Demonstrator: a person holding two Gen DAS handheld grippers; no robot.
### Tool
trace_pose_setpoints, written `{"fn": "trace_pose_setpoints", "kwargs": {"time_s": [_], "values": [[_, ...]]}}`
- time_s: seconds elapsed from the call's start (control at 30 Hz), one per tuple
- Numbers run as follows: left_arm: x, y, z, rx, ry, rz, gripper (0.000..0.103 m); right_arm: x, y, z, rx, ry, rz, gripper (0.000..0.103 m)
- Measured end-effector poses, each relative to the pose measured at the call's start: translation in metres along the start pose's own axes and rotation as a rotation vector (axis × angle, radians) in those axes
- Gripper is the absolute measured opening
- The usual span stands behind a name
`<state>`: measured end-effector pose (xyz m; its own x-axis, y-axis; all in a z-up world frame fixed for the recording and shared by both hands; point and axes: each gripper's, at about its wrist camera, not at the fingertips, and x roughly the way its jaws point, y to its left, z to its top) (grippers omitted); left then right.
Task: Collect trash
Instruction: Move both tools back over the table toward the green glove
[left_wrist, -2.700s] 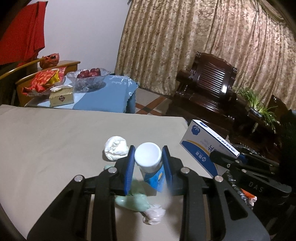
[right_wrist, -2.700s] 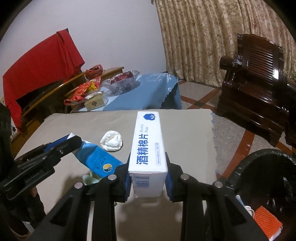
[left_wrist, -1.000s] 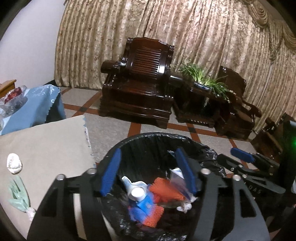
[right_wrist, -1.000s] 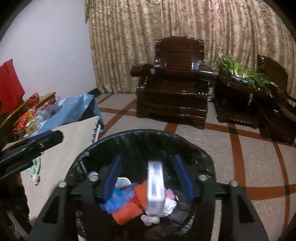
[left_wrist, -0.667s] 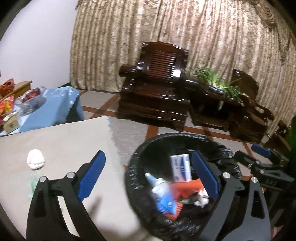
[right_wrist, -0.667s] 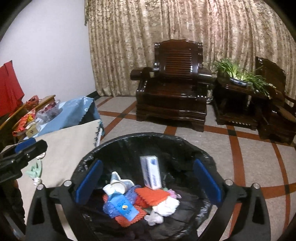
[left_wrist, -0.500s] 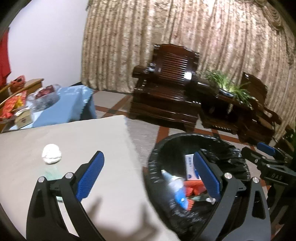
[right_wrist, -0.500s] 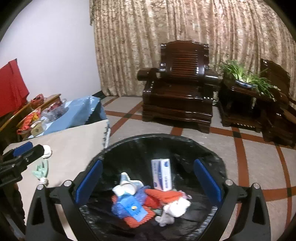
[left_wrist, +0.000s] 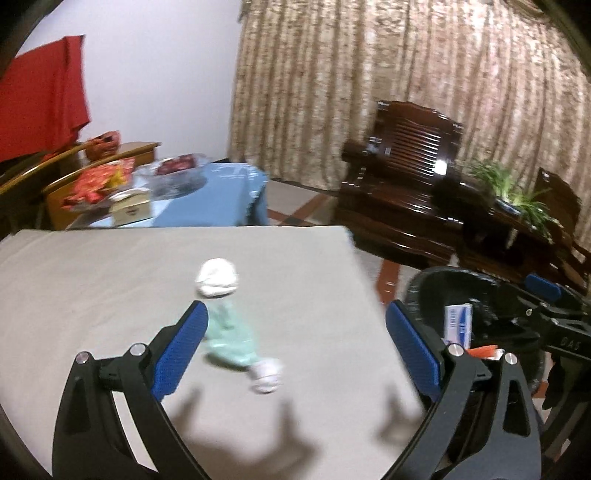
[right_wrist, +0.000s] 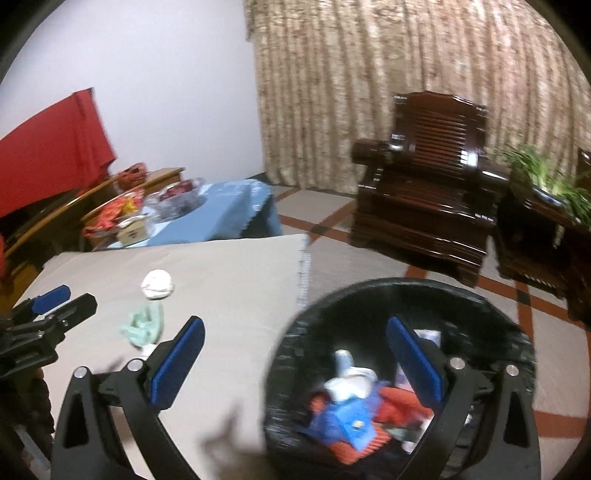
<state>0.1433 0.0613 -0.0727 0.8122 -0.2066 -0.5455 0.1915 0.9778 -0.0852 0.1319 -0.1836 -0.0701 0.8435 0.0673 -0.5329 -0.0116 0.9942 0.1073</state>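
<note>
**Both grippers empty, two scraps left on the table**

Your left gripper (left_wrist: 295, 350) stood with its blue-padded jaws spread wide; they had just been opening, and nothing sat clamped between them. In the left wrist view it hung over the beige cloth-covered table (left_wrist: 92, 295), which filled the left and centre of the frame. A crumpled white paper ball (left_wrist: 217, 282) lay at the centre of that frame, and just below it, touching or nearly so, lay a pale green crumpled wrapper with a white knotted end (left_wrist: 236, 339); the left pad overlapped the wrapper's edge in the picture, but the blur kept you from telling whether it touched.

Your right gripper (right_wrist: 293, 360) was likewise spread wide, its jaws having just been opening, with nothing pinched. In the right wrist view it hovered above the round bin lined with a black plastic bag (right_wrist: 480, 299), at the lower right of the frame beside the table's edge. Inside the bin lay a blue and white carton with a white cap (right_wrist: 349, 402) on top of orange mesh scraps (right_wrist: 400, 404), and a white box with blue print (left_wrist: 458, 325) stood upright against the liner, seen at the right of the left wrist view. The paper ball and green wrapper showed at the left of the right wrist view, well apart from the bin.
</note>
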Motion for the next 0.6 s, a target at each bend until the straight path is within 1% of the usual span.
{"fn": "trace_pose_setpoints", "kwargs": {"time_s": [0.17,0.3,0.53,0.6], "values": [[-0.011,0.043,-0.009,-0.028,-0.006,0.086,0.094,0.020,0.044,-0.003,-0.059,0.007,0.082,0.097],[-0.014,0.073,-0.016,-0.054,-0.001,0.136,0.094,0.036,0.072,-0.007,-0.084,0.016,0.127,0.097],[-0.004,0.116,-0.028,-0.097,0.018,0.176,0.094,0.074,0.119,-0.017,-0.136,0.056,0.175,0.097],[0.000,0.125,-0.032,-0.106,0.029,0.187,0.094,0.082,0.126,-0.019,-0.144,0.066,0.182,0.097]]}}
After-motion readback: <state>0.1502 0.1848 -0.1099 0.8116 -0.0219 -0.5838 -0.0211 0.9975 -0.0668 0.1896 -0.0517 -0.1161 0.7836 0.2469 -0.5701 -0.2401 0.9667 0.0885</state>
